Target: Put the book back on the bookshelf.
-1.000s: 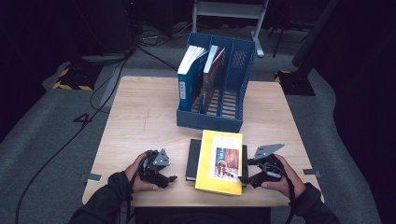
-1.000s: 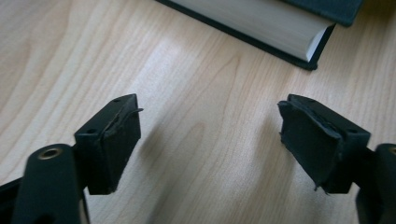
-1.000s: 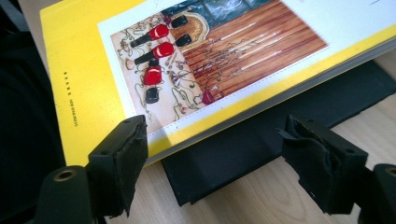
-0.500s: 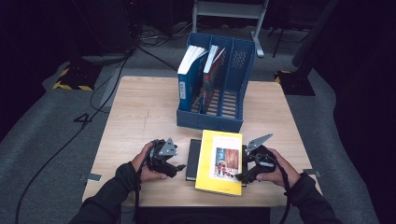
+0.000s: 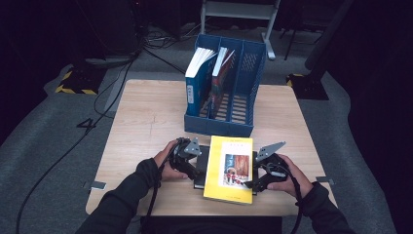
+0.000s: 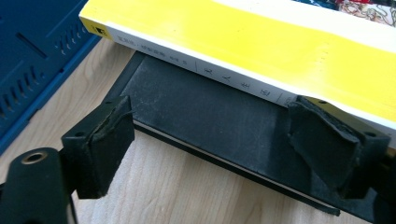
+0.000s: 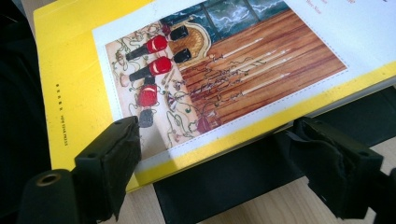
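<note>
1. A wooden table [image 5: 146,117] carries a blue file rack [image 5: 243,73] at its far edge.
2. A yellow book [image 5: 229,168] lies on a black book [image 6: 210,116] at the near edge.
3. The left gripper [image 5: 191,158] and right gripper [image 5: 258,170] flank the stack, jaws wide and empty, the left's just opened further; a grasp of the yellow book seems next.

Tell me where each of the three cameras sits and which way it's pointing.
High view: above the person's side, looking forward and down on the table; forearms, left gripper, right gripper.
Left gripper view: on that gripper, facing the black book under the yellow book.
Right gripper view: on that gripper, facing the yellow cover.
All share the yellow book.
</note>
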